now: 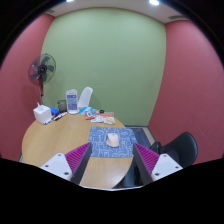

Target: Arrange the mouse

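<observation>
small items (100, 118) beyond the blue mat too small to identify, chair (182, 150) cut off by view edge

A mouse (113, 140) lies on a mat (108, 139) on the table (55, 145), ahead of the open gripper (112, 158). A fan (42, 70) stands behind.

The hand-held gripper (110, 158) is held level and points forward, with its two fingers showing at the bottom of the view. The fingers (70, 160) stand wide apart and nothing is pressed between them; each carries a magenta pad (147, 155) with fine ridges on its inner face. The hand that carries it cannot be seen, so its grip and wrist pose are left untold.
</observation>
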Demonstrator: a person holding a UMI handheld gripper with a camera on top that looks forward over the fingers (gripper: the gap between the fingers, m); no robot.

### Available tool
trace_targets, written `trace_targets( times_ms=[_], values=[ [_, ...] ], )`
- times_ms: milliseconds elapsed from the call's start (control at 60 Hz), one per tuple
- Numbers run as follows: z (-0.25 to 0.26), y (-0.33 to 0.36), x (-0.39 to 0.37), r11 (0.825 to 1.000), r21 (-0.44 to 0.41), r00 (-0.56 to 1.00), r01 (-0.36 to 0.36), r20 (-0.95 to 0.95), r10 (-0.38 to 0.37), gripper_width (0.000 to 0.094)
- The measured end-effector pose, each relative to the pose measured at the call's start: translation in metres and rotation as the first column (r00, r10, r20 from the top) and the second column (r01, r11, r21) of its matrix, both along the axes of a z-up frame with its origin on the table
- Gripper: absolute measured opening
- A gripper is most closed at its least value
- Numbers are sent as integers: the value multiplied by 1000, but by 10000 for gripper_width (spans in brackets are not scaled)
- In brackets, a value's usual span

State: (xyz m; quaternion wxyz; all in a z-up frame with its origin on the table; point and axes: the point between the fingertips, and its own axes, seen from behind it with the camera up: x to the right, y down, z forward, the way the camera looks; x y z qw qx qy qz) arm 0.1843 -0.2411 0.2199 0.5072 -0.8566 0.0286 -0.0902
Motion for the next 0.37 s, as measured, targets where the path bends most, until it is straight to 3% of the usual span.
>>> trace_targets(
  times_ms=[367],
  values=[
    [12, -52, -9, 1000, 7, 1000, 1, 1, -1, 835]
  ],
)
